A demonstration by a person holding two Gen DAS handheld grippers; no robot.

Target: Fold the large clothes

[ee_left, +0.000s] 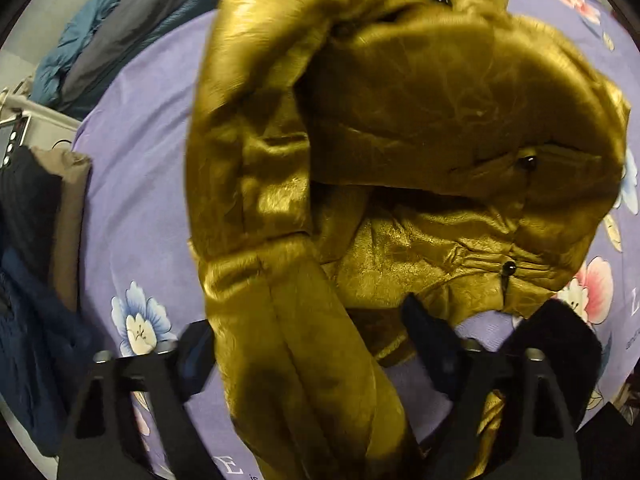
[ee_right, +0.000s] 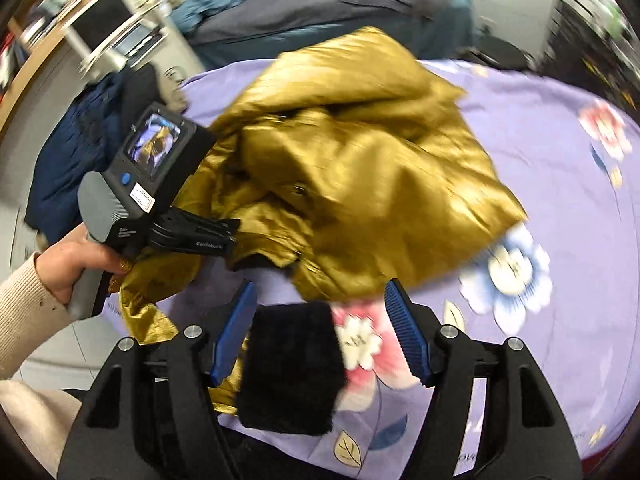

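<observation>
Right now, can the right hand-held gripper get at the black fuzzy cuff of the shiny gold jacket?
Probably yes. The right hand-held gripper is open, and the black fuzzy cuff of the shiny gold jacket lies between its blue pads, nothing covering it.

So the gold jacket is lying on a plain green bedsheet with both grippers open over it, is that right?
Not quite: the sheet is purple with a flower print, not plain green, as the right wrist view shows. The rest holds: the gold jacket lies on it, the right gripper is open with its fingers apart, and the left gripper is open around a sleeve.
</observation>
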